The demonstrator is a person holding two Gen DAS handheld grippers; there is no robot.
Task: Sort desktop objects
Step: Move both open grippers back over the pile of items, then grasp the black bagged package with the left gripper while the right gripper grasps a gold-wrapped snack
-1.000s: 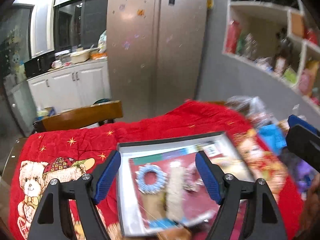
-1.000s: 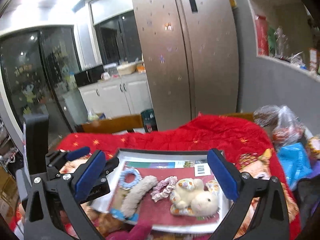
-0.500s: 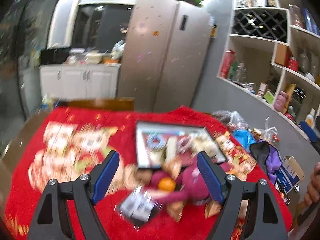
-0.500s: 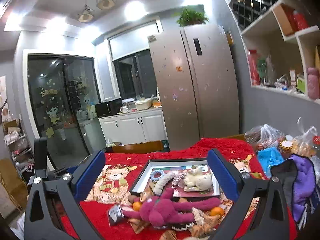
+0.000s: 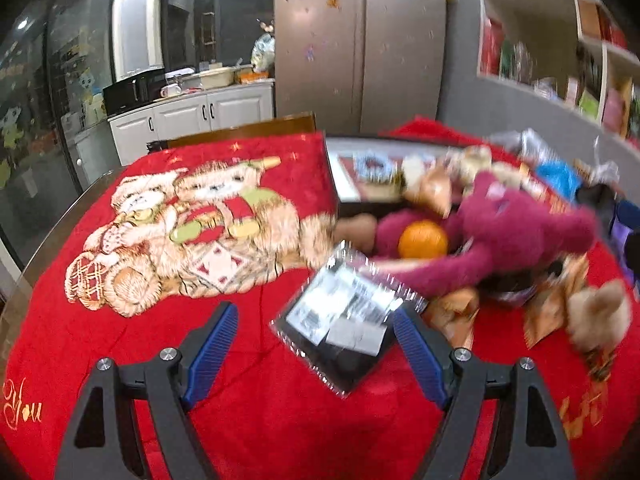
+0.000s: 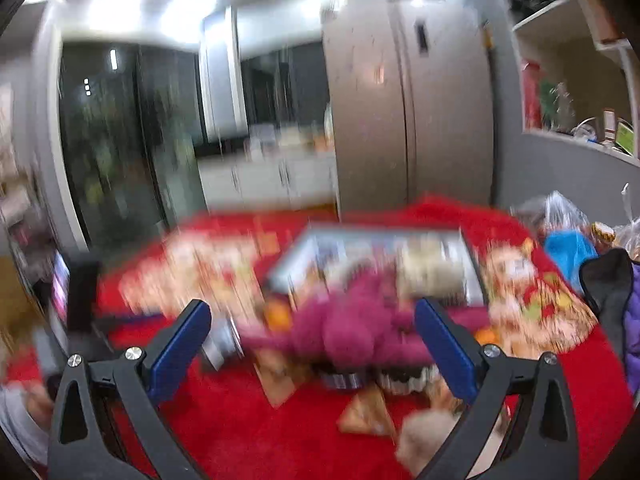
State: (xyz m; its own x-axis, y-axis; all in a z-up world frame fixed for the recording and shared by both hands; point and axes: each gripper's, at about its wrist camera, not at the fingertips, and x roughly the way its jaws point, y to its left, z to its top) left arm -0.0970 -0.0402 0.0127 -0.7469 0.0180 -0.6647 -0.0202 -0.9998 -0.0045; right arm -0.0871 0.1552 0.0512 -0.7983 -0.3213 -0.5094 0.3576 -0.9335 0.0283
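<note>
Red plush cloth [image 5: 256,400], printed with teddy bears, covers the tabletop. On it sprawls a fuzzy magenta plush toy [image 5: 520,232], a round orange [image 5: 423,239] tucked against its arm. Just behind the toy sits a shallow rectangular dark-rimmed tray [image 5: 334,184] holding a blue ruffled scrunchie [image 5: 374,165]. In front of the toy lies a flat, crinkly clear-plastic packet [image 5: 344,316]. The left gripper [image 5: 316,348] hovers over that packet, jaws spread wide and holding nothing. The right gripper [image 6: 312,344], in a blurred view, likewise stands released before the toy.
</note>
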